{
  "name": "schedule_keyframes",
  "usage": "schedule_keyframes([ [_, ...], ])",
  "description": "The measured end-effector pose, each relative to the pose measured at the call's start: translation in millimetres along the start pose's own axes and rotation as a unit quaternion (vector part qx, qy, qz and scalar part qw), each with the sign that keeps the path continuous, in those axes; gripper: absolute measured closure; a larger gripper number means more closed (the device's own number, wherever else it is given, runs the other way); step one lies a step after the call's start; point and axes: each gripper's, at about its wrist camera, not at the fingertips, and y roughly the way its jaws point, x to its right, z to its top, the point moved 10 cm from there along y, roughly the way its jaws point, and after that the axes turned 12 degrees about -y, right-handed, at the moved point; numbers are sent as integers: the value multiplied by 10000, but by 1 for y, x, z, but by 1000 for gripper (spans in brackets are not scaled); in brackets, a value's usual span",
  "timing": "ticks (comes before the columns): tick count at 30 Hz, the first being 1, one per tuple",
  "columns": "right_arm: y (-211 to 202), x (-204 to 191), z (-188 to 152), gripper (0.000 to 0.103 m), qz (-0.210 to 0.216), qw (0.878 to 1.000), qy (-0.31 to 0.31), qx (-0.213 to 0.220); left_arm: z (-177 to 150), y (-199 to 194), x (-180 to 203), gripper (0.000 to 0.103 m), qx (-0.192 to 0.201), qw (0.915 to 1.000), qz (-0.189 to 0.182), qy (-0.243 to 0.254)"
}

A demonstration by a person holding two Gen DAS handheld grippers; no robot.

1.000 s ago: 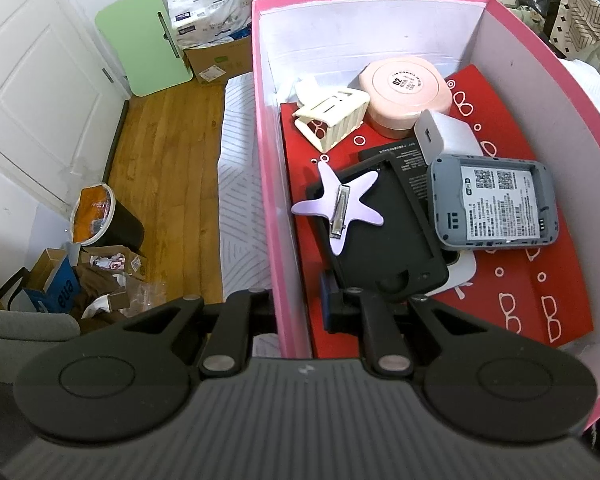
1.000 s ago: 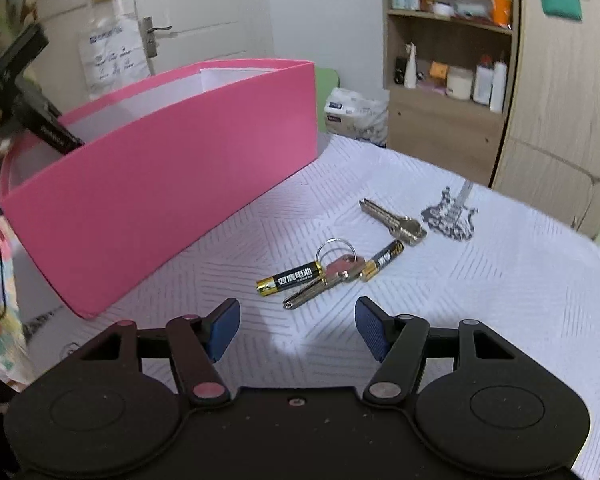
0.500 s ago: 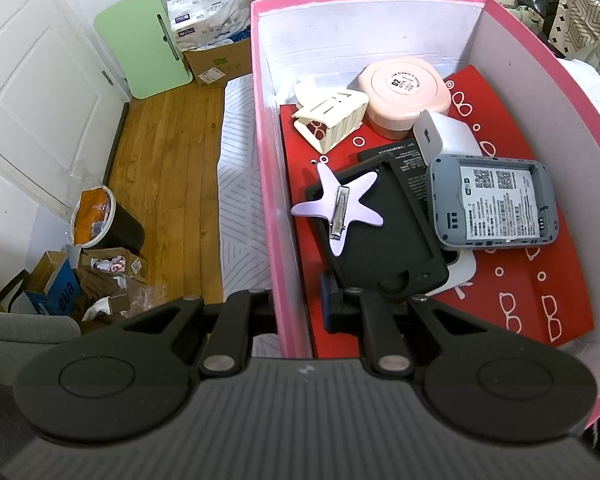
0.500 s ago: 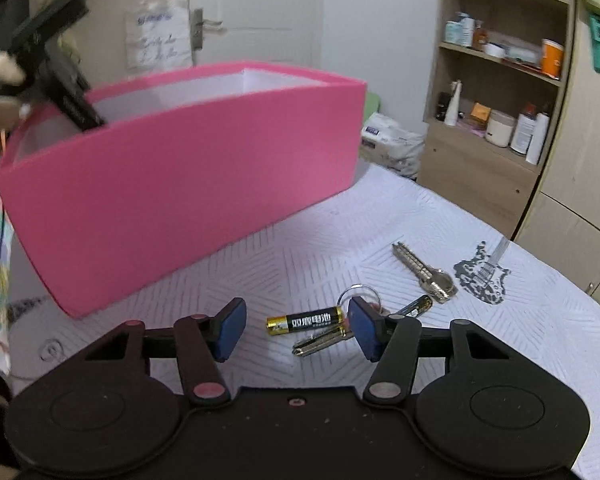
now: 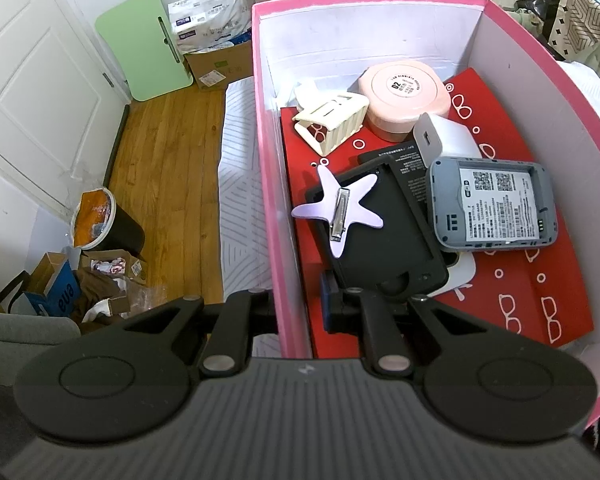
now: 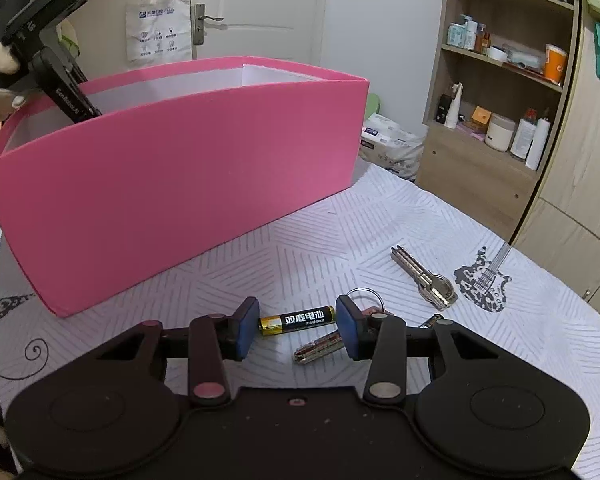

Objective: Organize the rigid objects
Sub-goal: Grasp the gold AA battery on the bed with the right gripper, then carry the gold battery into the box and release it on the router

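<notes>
The left gripper (image 5: 296,308) was clamped on the near wall of the pink box (image 5: 268,184). The right gripper (image 6: 298,330) was closing, half open, its blue pads (image 6: 247,330) flanking but not yet pressing a battery (image 6: 297,319) printed 双鹿电池, lying crosswise on the white cloth (image 6: 340,232), gold end left.

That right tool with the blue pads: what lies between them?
In the right wrist view, a black-and-gold battery lies on the cloth between the right tool's closing blue pads, not yet pinched.
</notes>
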Motion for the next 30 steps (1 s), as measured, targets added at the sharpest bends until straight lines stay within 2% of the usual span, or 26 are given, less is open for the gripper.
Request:
schedule_keyframes([
  [4,2,2,0,55,80,9999,124,88,1,0,0,90,24,10000,-7,-15],
  [8,3,-2,2,55,-65,9993,360,-17,-1,-1,-2,90,31,10000,-25,-34],
  [17,-9,-5,10,56,-292,9976,627,101,-1,-1,-1,90,57,10000,-38,-15],
  [21,-30,-2,29,56,-418,9964,592,436,-1,-2,-2,90,61,10000,-40,-23],
  [26,-61,4,70,56,-447,9923,533,1029,-1,-3,-3,90,113,9999,-86,-70],
  [30,-79,-7,107,56,-171,9875,340,1527,-1,-4,-3,90,114,9999,-70,-45],
])
